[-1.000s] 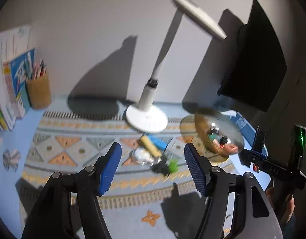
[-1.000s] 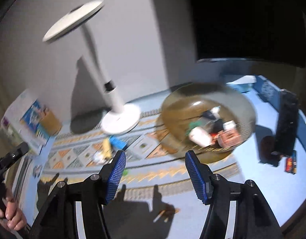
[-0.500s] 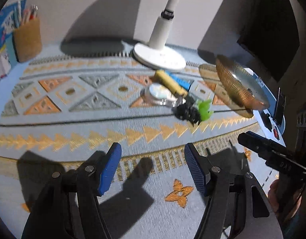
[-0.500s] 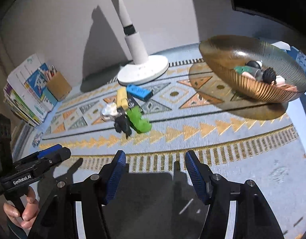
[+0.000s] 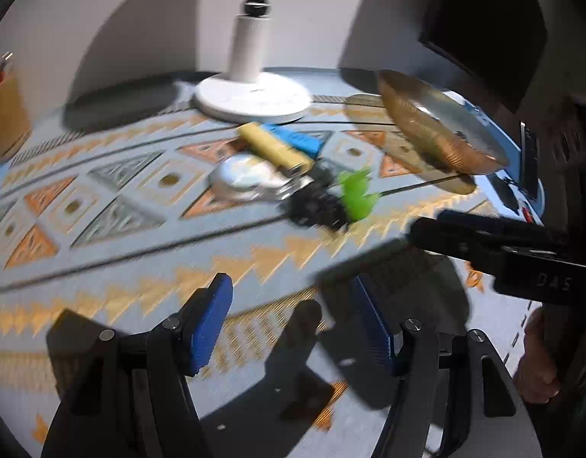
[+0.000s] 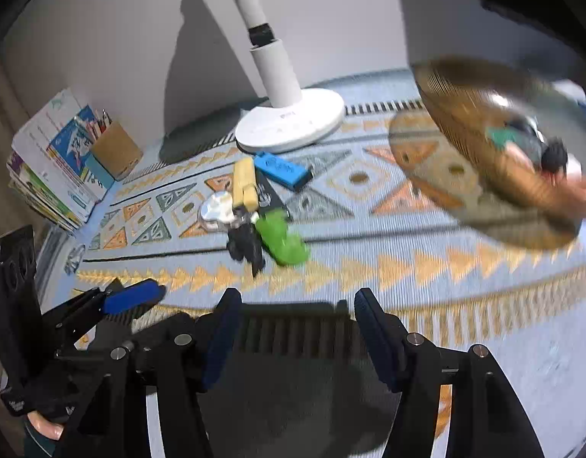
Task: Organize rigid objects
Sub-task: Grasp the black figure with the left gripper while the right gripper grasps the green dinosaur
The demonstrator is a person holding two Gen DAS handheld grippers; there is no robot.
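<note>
The left gripper point(image 5: 291, 324) has its two blue-padded jaws spread apart, with nothing between them; under it lies only the woven mat with orange and grey triangles point(image 5: 102, 206). The right gripper point(image 6: 295, 330) is also spread and empty, and it hangs over the near edge of the same mat. In the left wrist view the right gripper comes in from the right side, with a hand point(image 5: 541, 362) below it.

Further out, in the middle of the mat, there is a small heap of rigid objects. A bright green plastic piece point(image 6: 281, 238) lies nearest, touching a black toothed piece point(image 6: 247, 246). Behind them is a round shiny silver object point(image 6: 216, 208), a pale yellow block point(image 6: 244, 185) and a blue rectangular block point(image 6: 281, 170), all close together.

Behind the heap stands the round white base of a desk lamp point(image 6: 291, 122). To the right is a ribbed amber glass bowl point(image 6: 464, 122), which already holds several small things, too blurred to name. Far left, a brown pencil cup point(image 6: 115, 150) stands beside a stack of books point(image 6: 52, 164), against the wall
</note>
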